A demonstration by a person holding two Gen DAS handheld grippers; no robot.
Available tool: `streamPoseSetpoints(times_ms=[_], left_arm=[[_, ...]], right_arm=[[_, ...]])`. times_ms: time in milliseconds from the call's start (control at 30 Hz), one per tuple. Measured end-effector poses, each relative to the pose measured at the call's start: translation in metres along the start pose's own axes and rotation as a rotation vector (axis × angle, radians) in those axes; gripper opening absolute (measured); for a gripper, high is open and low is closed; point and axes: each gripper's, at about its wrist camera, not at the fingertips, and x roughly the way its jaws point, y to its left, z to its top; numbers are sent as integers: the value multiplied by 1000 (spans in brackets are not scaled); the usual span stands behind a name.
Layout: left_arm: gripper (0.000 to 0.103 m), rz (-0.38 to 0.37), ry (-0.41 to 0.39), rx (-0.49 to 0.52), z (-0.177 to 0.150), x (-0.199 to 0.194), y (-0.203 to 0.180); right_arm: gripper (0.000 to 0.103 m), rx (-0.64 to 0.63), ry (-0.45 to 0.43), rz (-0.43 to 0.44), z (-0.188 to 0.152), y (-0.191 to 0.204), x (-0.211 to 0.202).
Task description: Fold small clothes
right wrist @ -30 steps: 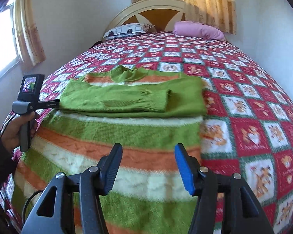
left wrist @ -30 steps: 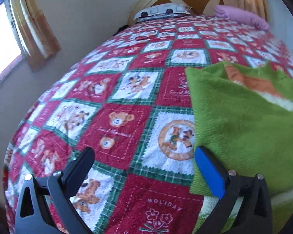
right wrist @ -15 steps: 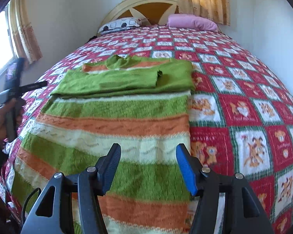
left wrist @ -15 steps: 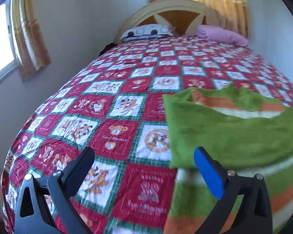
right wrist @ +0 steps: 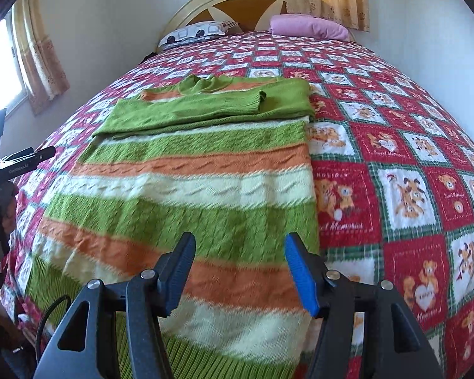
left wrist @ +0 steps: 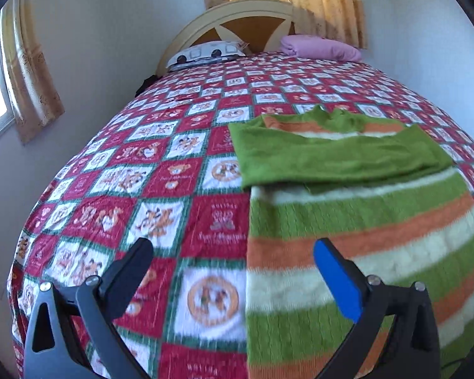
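Note:
A striped sweater (right wrist: 186,189) in green, orange and cream lies flat on the bed; it also shows in the left wrist view (left wrist: 363,237). Both green sleeves (right wrist: 205,107) are folded across its chest, below the collar (right wrist: 205,83). My right gripper (right wrist: 237,271) is open and empty above the sweater's lower part, near its right side. My left gripper (left wrist: 230,278) is open and empty above the sweater's left edge, one finger over the quilt and the blue one over the sweater. The left gripper's body and the hand holding it show at the left edge of the right wrist view (right wrist: 3,170).
The bed has a red, white and green patchwork quilt (left wrist: 126,189). A white patterned pillow (left wrist: 205,52) and a pink pillow (left wrist: 319,47) lie by the headboard (right wrist: 237,3). A wall and curtained window (left wrist: 25,72) stand on the left.
Both grippers have drawn back toward the foot of the bed, away from the folded sleeves. The left gripper now sits over the sweater's lower left edge. Both stayed open.

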Motion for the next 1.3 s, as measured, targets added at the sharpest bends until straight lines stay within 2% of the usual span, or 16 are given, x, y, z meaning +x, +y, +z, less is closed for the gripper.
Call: streamPoseSetpoints(times_ms=[467,900,1300], left_arm=[[103,-34,27,-17,-43,-27,10],[103,-100,55,-5,-75,-53,7],[103,-111,72,7,-98,-68,7]], right_arm=[[60,-50,9,16,-25,24,-26],[60,-82,37,36,-53,44,-47],[60,-95,56,45,-78,50,-63]])
